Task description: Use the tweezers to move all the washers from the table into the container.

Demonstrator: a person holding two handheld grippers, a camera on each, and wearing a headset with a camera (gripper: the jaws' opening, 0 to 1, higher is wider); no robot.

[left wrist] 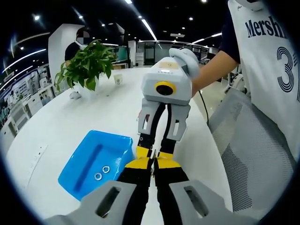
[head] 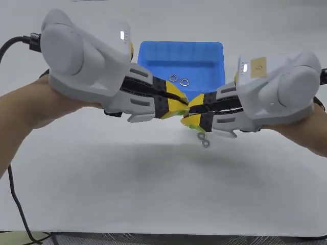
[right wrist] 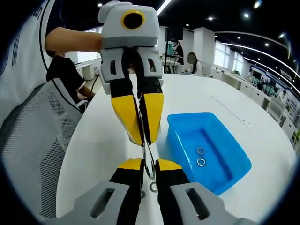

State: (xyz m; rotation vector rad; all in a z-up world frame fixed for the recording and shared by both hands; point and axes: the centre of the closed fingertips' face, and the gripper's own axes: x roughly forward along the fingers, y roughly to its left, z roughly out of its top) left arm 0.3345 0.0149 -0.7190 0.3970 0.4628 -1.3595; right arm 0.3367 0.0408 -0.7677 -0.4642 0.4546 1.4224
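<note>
My left gripper [head: 183, 104] and right gripper [head: 190, 116] meet tip to tip above the white table. Thin metal tweezers [right wrist: 148, 159] run between them. In the right gripper view the left gripper [right wrist: 143, 136] is shut on the tweezers' upper part, and the right gripper [right wrist: 150, 169] pinches their lower end. In the left gripper view the left gripper [left wrist: 152, 164] is shut, facing the right gripper [left wrist: 153, 152]. Two washers [head: 204, 140] lie on the table just below the tips, and both washers [right wrist: 153, 186] lie under the right gripper's jaws. The blue container [head: 179, 48] behind holds two washers [head: 179, 80].
The blue container [left wrist: 115, 145] [right wrist: 229, 161] sits just beyond the grippers. A black cable [head: 15, 199] hangs at the left, near the table's front edge [head: 163, 236]. A mesh chair [left wrist: 248, 140] stands beside the table. A potted plant [left wrist: 86, 65] stands far back.
</note>
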